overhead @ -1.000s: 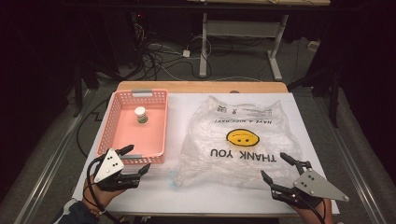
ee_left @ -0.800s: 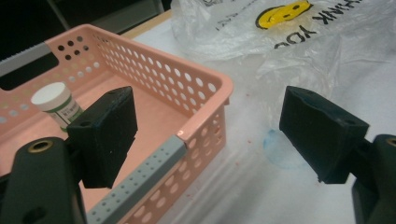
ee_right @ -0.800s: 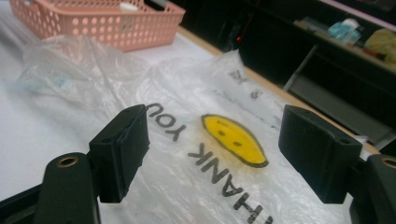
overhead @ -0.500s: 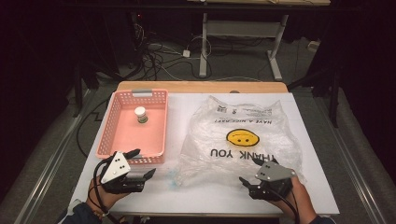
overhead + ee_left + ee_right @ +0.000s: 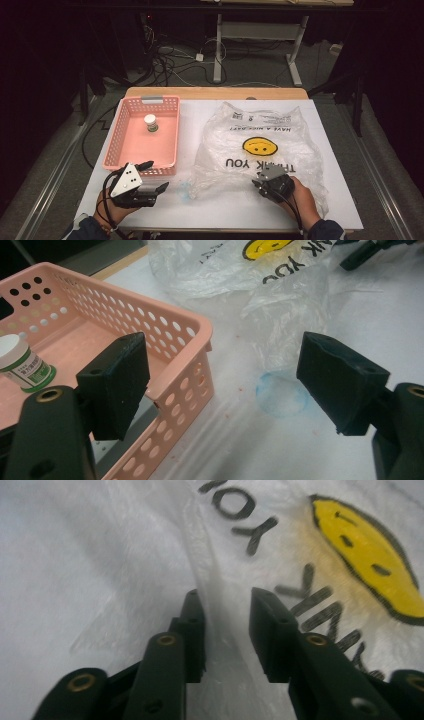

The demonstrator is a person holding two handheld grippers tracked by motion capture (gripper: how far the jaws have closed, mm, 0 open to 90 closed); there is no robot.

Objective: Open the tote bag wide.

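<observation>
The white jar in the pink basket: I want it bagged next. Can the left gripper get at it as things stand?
Probably yes: the left gripper, open, sits by the pink basket; the white jar stands alone, uncovered.

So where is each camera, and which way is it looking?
High view: above the person's side of the table, looking forward and down on the pink basket and plastic bag; both hands and forearms show.
Left gripper view: rides on the left tongs, looking between wide-open jaws at the basket corner, the small white jar and the bag's edge.
Right gripper view: rides on the right tongs, jaws around a fold of the bag.
Shared: the bag's yellow smiley face appears in all three.
</observation>
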